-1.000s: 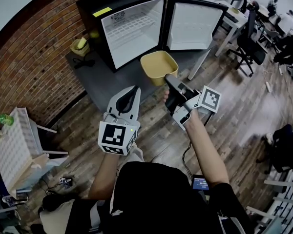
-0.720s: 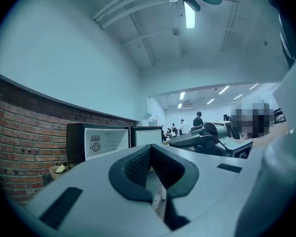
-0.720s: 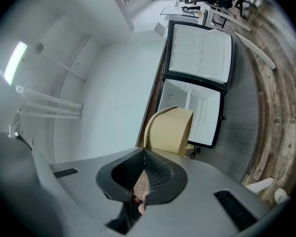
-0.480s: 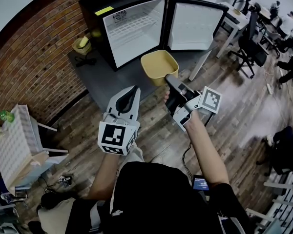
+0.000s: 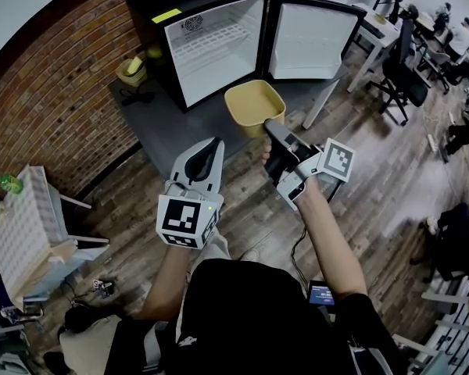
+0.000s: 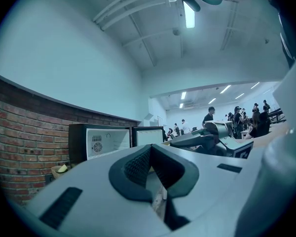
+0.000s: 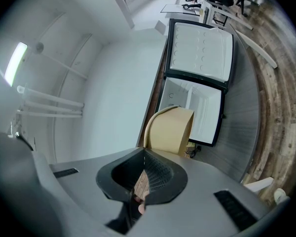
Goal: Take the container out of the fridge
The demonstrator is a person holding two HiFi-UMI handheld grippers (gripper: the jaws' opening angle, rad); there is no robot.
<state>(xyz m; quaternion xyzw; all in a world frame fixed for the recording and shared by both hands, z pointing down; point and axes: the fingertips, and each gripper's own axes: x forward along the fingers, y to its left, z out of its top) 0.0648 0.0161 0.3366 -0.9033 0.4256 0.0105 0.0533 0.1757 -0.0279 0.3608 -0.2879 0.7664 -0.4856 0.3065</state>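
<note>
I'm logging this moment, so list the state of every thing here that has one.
fridge: open, nothing seen inside.
fridge door: swung wide open.
container: out of the fridge, upright, empty, held at its near rim.
right gripper: jaws shut on the container.
left gripper: jaws shut, holding nothing.

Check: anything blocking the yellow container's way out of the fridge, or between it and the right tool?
Nothing visible. The yellow container is already outside the open fridge, with the right tool shut on its near rim. The fridge door is swung aside.
</note>
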